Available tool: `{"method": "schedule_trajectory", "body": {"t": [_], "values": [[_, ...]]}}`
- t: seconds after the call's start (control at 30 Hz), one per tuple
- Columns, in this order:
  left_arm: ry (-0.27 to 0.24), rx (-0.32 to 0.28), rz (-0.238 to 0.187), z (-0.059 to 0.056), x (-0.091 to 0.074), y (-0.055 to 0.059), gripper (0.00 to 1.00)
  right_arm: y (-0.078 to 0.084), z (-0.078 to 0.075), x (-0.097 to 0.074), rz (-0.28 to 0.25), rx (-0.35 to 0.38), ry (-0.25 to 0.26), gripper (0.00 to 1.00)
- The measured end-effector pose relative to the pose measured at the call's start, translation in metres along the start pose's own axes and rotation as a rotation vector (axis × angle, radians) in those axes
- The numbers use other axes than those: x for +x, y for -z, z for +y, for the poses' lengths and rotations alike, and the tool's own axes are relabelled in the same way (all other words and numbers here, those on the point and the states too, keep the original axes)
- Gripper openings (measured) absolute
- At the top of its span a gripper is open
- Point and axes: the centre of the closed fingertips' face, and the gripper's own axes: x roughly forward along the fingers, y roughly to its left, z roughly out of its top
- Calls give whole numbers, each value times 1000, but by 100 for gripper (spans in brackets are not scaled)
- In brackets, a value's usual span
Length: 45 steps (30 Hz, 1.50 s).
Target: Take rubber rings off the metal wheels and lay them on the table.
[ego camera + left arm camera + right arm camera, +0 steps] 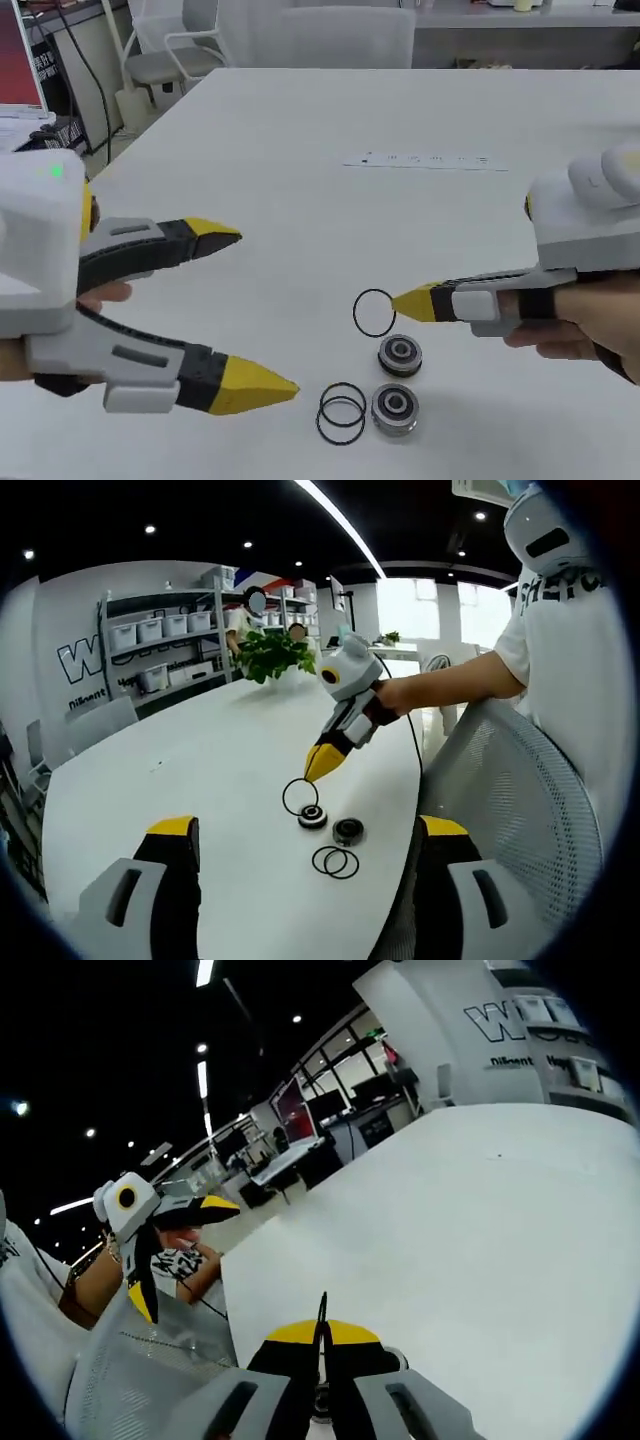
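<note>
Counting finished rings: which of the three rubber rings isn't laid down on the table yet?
The lone ring pinched in the right gripper's shut tips, beside the farther wheel; the other two rings lie overlapped by the nearer wheel.

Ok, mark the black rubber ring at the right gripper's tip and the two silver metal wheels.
black rubber ring (pixel 355 313): head view, its left edge.
farther silver metal wheel (pixel 401 354): head view, its hub.
nearer silver metal wheel (pixel 394 407): head view, its hub.
</note>
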Motion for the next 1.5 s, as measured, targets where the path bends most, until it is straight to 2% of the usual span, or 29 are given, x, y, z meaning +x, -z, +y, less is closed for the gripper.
{"method": "schedule_trajectory", "body": {"t": [0.1, 0.23, 0.33, 0.57, 0.6, 0.67, 0.73, 0.83, 0.97, 1.07, 1.23, 1.5], "values": [[-43, -33, 11, 3, -7, 14, 86, -4, 7, 1, -10, -9, -21, 0], [-72, -57, 49, 3, -11, 34, 85, -11, 19, 2, -32, -11, -59, 0], [-96, -91, 46, 6, -13, 42, 84, -14, 28, 3, -43, -20, -79, 0], [-103, -122, 62, 0, -7, 58, 82, -10, 41, 13, -25, -31, -118, 0], [-106, -141, 69, -1, -6, 61, 81, -8, 43, 15, -16, -34, -122, 0], [-94, -137, 109, -5, -7, 68, 79, -4, 45, 19, 3, -38, -130, 0], [-97, -127, 105, -5, -7, 67, 78, 2, 47, 22, 26, -47, -137, 0], [-99, -156, 71, -4, -7, 62, 78, 8, 49, 26, 49, -58, -138, 0], [-111, -158, 78, -2, -8, 64, 77, 18, 49, 31, 83, -64, -138, 0], [-95, -180, 73, -5, -7, 65, 77, 27, 49, 37, 115, -44, -150, 0], [-96, -182, 79, -4, -7, 67, 76, 37, 48, 42, 147, -43, -144, 0], [-85, -175, 92, -7, -7, 68, 75, 55, 37, 50, 206, -40, -98, 0]]}}
